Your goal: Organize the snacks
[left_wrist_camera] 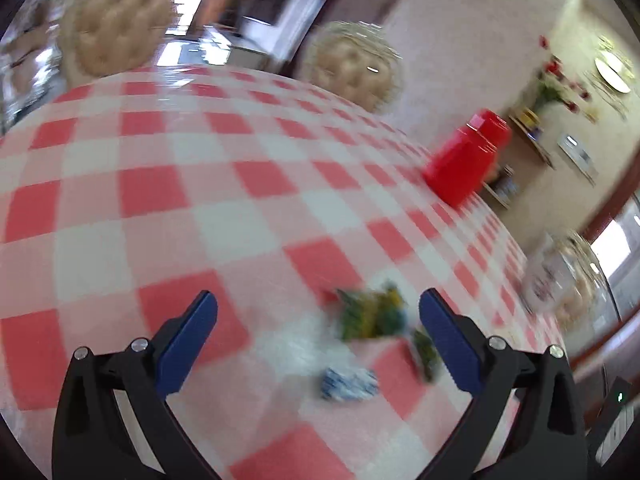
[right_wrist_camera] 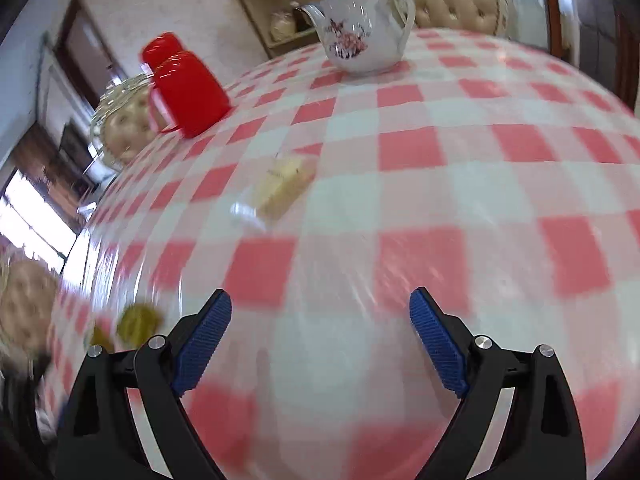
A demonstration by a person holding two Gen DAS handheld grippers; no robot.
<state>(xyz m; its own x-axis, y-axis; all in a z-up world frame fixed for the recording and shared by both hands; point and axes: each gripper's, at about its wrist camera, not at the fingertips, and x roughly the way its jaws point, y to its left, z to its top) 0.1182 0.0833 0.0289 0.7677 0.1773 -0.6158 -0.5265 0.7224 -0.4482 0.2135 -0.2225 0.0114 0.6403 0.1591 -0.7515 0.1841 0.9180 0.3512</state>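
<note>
In the left wrist view my left gripper (left_wrist_camera: 318,310) is open and empty above the red-and-white checked tablecloth (left_wrist_camera: 160,200). A blurred green-and-yellow snack packet (left_wrist_camera: 370,314) lies just inside its right finger, with a blue-and-white wrapped snack (left_wrist_camera: 349,384) nearer and a small green piece (left_wrist_camera: 424,354) beside the finger. In the right wrist view my right gripper (right_wrist_camera: 320,308) is open and empty. A pale yellow snack in clear wrap (right_wrist_camera: 282,190) lies ahead on the cloth. Yellow-green snacks (right_wrist_camera: 138,322) are blurred at the left edge.
A red lidded container (left_wrist_camera: 466,158) stands near the table's right edge; it also shows in the right wrist view (right_wrist_camera: 186,90). A white floral teapot (right_wrist_camera: 362,32) stands at the far side. Tufted beige chairs (left_wrist_camera: 116,28) surround the table. A wall shelf (left_wrist_camera: 532,140) is behind.
</note>
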